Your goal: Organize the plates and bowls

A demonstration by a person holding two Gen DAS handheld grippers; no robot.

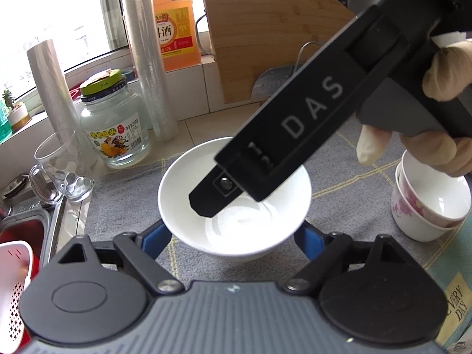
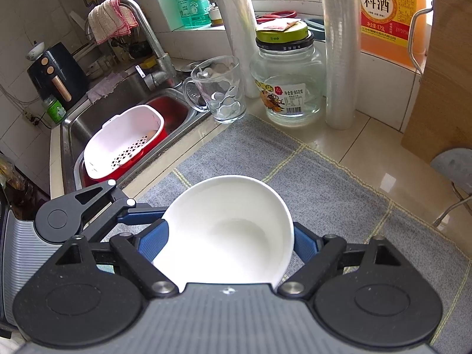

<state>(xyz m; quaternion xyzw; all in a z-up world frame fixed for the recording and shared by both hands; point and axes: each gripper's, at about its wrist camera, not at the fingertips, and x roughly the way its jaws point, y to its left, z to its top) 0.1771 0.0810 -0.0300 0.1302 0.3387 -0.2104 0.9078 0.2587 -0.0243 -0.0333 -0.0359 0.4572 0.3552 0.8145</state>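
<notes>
Both grippers flank one white bowl (image 1: 234,200) on the grey mat (image 1: 339,159). The left gripper (image 1: 233,240) and right gripper (image 2: 227,243) each straddle it, jaws wide; whether either grips is unclear.

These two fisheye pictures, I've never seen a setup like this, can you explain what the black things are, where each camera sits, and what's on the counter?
There is no robot here: a person holds a handheld gripper in each hand, each carrying its own camera that looks along its blue fingers.

The left camera shows the left gripper around a white bowl, with the right gripper's black body and the gloved hand crossing above it.

The right camera shows the right gripper around the same bowl.

On the counter lie a grey mat, a glass mug, a glass jar and two stacked floral cups. Whether either grip is tight, I cannot tell.
</notes>
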